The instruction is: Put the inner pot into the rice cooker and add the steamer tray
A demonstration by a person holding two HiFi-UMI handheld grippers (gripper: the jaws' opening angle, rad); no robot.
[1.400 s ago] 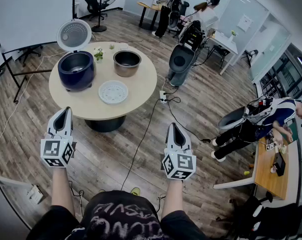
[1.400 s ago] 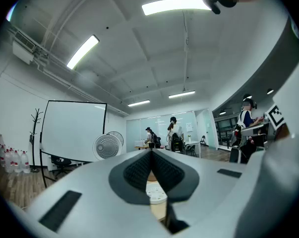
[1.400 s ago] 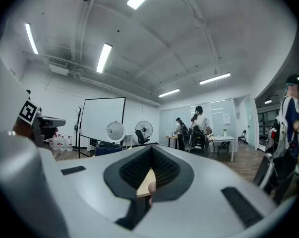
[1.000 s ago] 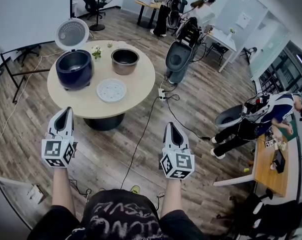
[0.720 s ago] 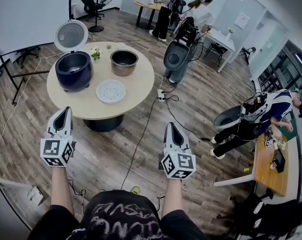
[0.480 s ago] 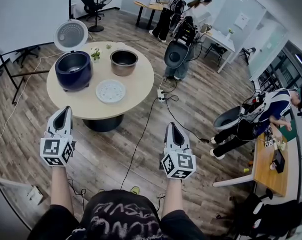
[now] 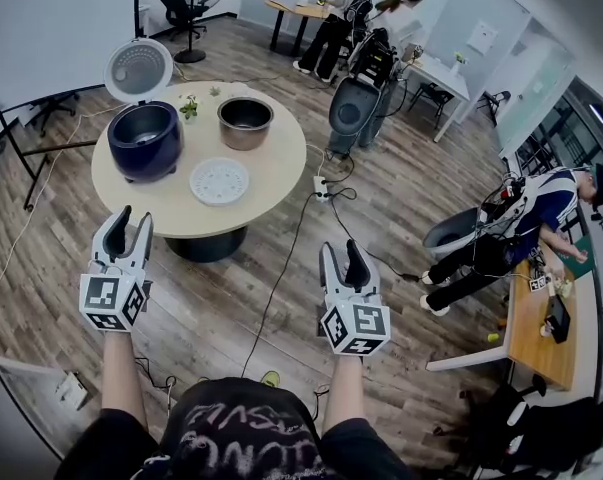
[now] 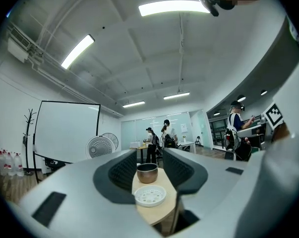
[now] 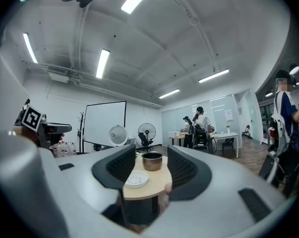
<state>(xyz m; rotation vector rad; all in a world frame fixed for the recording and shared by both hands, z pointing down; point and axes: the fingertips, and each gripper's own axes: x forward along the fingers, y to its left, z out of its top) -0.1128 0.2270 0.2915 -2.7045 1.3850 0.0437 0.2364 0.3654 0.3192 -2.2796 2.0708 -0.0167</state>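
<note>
On the round table [image 7: 266,183] stand a dark blue rice cooker [image 7: 144,141] with its white lid [image 7: 139,70] raised, a metal inner pot [image 7: 245,123] to its right, and a white steamer tray [image 7: 219,181] in front. My left gripper [image 7: 128,230] and right gripper [image 7: 343,260] hover level over the floor, short of the table. Both jaws are opening with nothing between them. In the left gripper view the inner pot [image 8: 147,173] and steamer tray [image 8: 149,196] show far ahead through the gap; the right gripper view shows the inner pot [image 9: 152,161] and steamer tray [image 9: 136,180] the same way.
A small plant [image 7: 189,108] sits at the table's back. Cables and a power strip [image 7: 323,190] lie on the wooden floor right of the table. A grey chair [image 7: 353,109] and several people stand beyond. A whiteboard [image 7: 51,28] is at the left.
Both grippers' jaws have gone from shut to apart. The hands have stayed in about the same place.
</note>
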